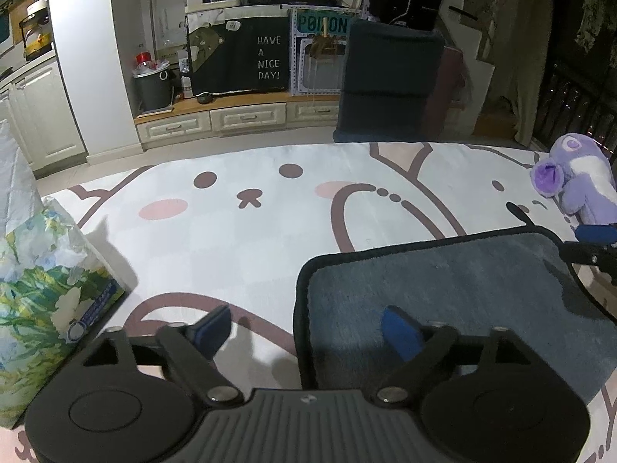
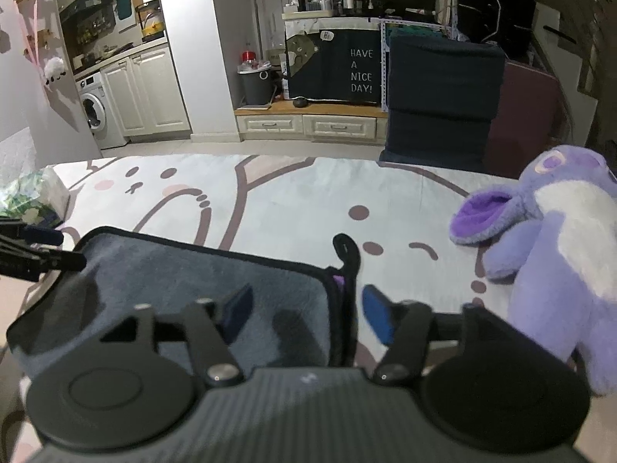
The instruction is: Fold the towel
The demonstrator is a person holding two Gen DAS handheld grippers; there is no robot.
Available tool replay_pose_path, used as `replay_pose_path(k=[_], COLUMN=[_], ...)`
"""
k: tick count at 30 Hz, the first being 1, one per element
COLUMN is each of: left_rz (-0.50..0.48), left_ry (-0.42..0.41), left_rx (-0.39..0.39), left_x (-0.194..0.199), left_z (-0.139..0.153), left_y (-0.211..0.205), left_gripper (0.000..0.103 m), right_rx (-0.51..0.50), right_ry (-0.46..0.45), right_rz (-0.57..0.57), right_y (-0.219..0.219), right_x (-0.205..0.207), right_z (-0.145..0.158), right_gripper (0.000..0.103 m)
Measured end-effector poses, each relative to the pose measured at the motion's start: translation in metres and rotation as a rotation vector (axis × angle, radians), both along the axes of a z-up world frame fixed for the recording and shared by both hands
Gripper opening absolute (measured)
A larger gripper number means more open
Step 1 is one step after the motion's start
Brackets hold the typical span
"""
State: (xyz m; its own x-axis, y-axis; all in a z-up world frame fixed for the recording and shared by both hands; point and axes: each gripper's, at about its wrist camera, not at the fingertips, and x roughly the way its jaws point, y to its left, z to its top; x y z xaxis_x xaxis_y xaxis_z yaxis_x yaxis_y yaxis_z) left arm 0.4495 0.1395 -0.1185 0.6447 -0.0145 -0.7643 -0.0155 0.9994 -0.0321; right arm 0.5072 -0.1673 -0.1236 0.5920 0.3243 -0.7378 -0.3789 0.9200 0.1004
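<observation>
A grey towel point(image 1: 455, 297) with black trim lies folded flat on the white cartoon-print bed cover point(image 1: 250, 231). It also shows in the right wrist view point(image 2: 185, 274), with a black hanging loop point(image 2: 347, 250) at its far right corner. My left gripper point(image 1: 308, 332) is open and empty, hovering over the towel's left edge. My right gripper point(image 2: 304, 314) is open and empty, hovering over the towel's right edge. Each gripper's blue-padded tip shows at the side of the other's view.
A floral tissue box point(image 1: 46, 289) stands at the left of the bed. A purple plush toy point(image 2: 555, 247) lies at the right, close to my right gripper. Beyond the bed are a dark cushion point(image 1: 389, 81), drawers and a bin.
</observation>
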Motion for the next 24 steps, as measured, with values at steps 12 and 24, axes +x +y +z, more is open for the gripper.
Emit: replay_pose_path(k=[12, 24], left_rz=[0.017, 0.034], left_ry=[-0.035, -0.054], left_rx=[-0.010, -0.016], left_x=[-0.019, -0.049], left_z=[0.025, 0.051], left_y=[-0.009, -0.022], left_gripper=[0.103, 0.103], right_rx=[-0.002, 0.021], right_ry=[-0.027, -0.038], right_rz=[-0.042, -0.069], right_y=[-0.001, -0.001], right_x=[-0.024, -0.047], right_z=[0.017, 0.044], right_gripper=[0.103, 0.103])
